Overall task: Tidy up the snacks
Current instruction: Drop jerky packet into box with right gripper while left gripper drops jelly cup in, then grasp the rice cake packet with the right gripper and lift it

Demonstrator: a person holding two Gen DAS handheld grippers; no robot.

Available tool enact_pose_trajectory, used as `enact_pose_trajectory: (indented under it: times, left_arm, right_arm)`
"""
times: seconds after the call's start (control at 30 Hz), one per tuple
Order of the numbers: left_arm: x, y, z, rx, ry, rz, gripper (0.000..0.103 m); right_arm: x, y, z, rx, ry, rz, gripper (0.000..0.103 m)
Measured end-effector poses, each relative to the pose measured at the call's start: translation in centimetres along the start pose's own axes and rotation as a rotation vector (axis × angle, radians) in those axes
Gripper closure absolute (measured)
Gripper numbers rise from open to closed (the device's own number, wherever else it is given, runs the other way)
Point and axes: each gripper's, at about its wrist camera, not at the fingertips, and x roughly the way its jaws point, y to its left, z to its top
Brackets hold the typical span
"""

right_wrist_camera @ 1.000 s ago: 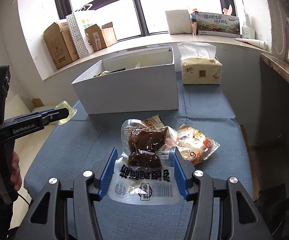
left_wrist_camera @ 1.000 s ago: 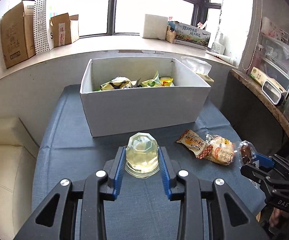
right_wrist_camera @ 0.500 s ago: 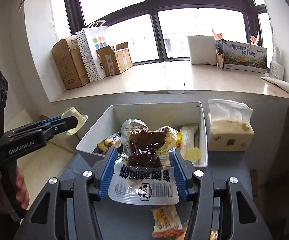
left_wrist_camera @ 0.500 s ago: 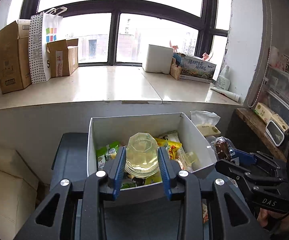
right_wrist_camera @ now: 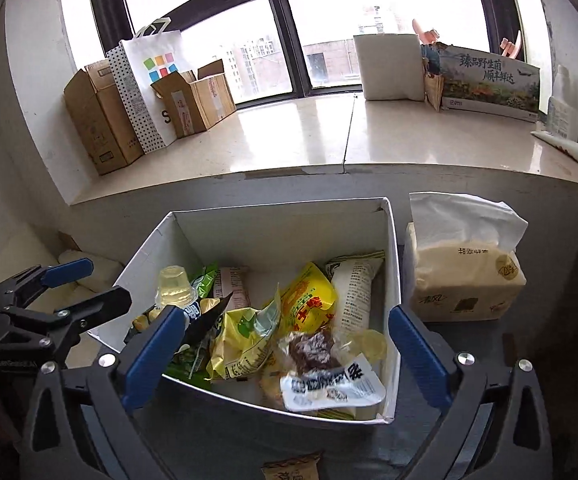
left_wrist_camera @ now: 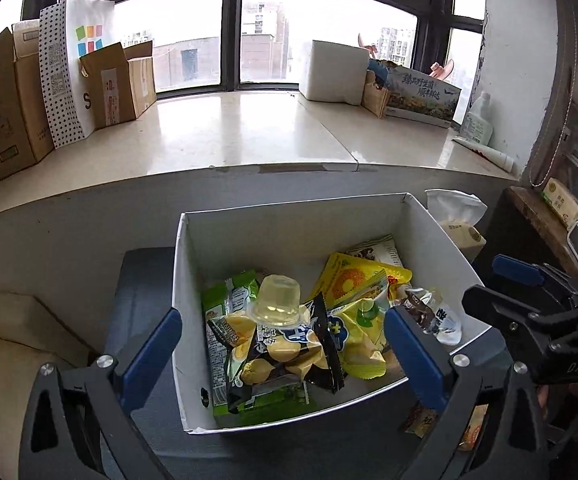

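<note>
Both claws are springing open over the white box: the left claw has dropped its jelly cup onto the packets at the box's 9 o'clock. The right claw has released the brown snack pouch at 5 o'clock, so two more snacks are stowed.

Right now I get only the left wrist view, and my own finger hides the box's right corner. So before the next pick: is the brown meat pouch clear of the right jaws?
Observer: Yes. The right gripper has its jaws opening and the pads touch nothing. The meat pouch lies inside the white box on top of other packs, with its label end toward the near wall.
Operator: Is anything left on the table in front of the box?
Observer: One brown packet lies on the blue table just before the box. It sits at the bottom edge of the right wrist view.
</note>
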Motion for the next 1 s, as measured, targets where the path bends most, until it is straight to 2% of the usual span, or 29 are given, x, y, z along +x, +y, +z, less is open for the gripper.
enact_pose_trajectory:
  times: [0.13,0.3,0.47,0.57,0.63,0.8,1.0]
  left_arm:
    - [-1.1,0.5,-0.6,-0.01,-0.015,-0.005,0.0]
    - [-5.0,0.0,-3.0,0.028,-0.05,-0.035,0.0]
    - [-10.1,-1.4,-8.4,0.097,-0.087,-0.067,0.0]
    - [-12.6,-2.1,-12.4,0.084,-0.086,-0.118,0.0]
    - [-13.3,-2.6,-15.0,0.057,-0.058,-0.148,0.0]
    - [-13.6,-4.1,-19.4,0.053,-0.001,-0.155,0.0]
    - [-13.1,-3.3,-20.8,-0.003,0.049,-0.182,0.0]
  right_arm:
    - [-1.8,0.0,-0.5,-0.013,-0.019,-0.02,0.0]
    - [-6.6,1.0,-2.3,-0.069,-0.1,-0.023,0.0]
    - [-11.9,1.4,-7.5,-0.081,-0.138,-0.004,0.0]
    - [-13.7,1.9,-11.6,-0.084,-0.125,0.007,0.0]
    - [-14.1,2.4,-14.2,-0.088,-0.105,0.024,0.0]
    - [-12.7,3.3,-19.0,-0.086,-0.009,0.004,0.0]
    - [-9.4,3.1,-19.8,-0.11,0.057,-0.012,0.0]
